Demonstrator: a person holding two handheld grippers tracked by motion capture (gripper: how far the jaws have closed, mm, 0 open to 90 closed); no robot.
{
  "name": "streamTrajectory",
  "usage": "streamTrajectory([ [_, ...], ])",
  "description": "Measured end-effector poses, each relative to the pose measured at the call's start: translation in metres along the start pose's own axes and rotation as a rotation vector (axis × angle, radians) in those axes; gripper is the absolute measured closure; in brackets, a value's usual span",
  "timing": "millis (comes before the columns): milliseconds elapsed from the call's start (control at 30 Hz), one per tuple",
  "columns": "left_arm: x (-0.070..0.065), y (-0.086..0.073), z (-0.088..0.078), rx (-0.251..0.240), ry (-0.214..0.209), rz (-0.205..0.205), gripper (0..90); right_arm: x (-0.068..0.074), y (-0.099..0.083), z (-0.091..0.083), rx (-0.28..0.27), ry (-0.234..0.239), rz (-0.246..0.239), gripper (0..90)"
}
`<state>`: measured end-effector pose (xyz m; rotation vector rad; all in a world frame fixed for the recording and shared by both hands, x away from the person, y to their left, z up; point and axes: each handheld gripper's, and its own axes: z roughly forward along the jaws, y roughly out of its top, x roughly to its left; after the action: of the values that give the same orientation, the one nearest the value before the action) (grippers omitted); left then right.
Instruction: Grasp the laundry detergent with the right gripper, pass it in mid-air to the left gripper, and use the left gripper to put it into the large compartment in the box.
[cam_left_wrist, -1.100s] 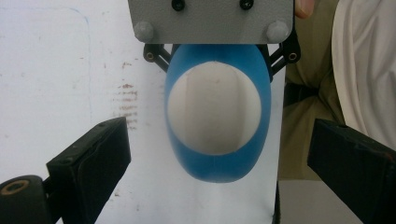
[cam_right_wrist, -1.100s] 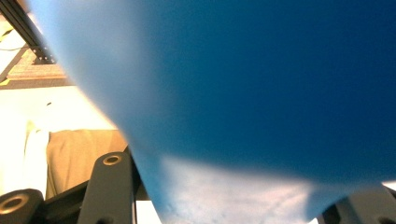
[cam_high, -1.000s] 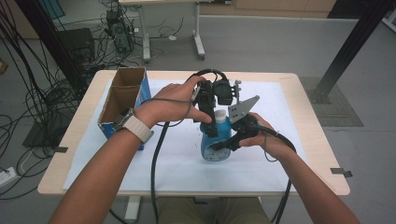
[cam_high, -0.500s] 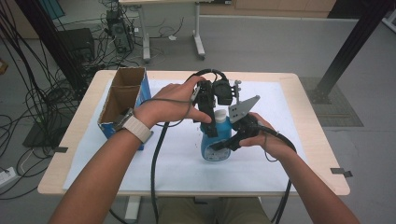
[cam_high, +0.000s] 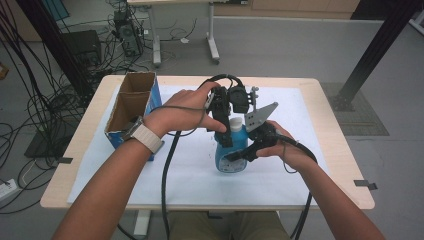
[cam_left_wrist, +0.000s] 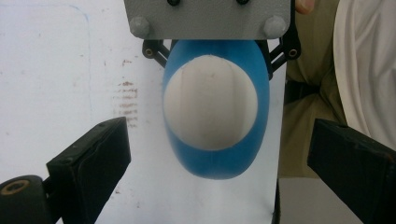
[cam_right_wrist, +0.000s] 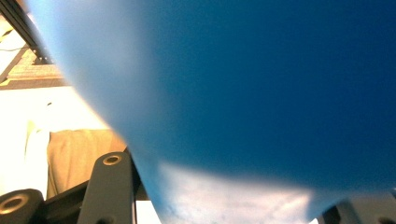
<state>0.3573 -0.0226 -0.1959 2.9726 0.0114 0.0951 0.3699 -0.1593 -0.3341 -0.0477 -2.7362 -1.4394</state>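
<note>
Table (cam_high: 330, 150): white sheet (cam_high: 195, 170), box (cam_high: 131, 107), bottle (cam_high: 232, 152)

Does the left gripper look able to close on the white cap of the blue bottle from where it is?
Probably yes: the left gripper is poised over the white cap with its jaws open on either side and nothing between, while the right gripper grips the blue bottle.

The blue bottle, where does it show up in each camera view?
High view: the blue bottle stands at table centre, between both grippers.
Left gripper view: seen from above, centre, its white cap facing the camera.
Right gripper view: its blue wall looms close and blurred.
Shared landmark: the white table cover, beside the bottle in the left gripper view.
</note>
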Motion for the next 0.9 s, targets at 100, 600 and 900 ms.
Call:
streamTrajectory([
  [100, 0.0001, 0.0006, 0.0005, 0.002, 0.000, 0.001, 6.4, 0.0002, 0.0001, -0.0002, 0.001, 0.001, 0.001, 44.0],
  [600, -0.0016, 0.0041, 0.0044, 0.013, 0.001, 0.008, 6.4, 0.0007, 0.0021, -0.0021, 0.006, 0.001, 0.004, 44.0],
  [900, -0.0024, 0.0074, 0.0070, 0.021, 0.001, 0.002, 6.5, 0.0031, 0.0062, -0.0035, 0.010, -0.001, 0.002, 44.0],
])
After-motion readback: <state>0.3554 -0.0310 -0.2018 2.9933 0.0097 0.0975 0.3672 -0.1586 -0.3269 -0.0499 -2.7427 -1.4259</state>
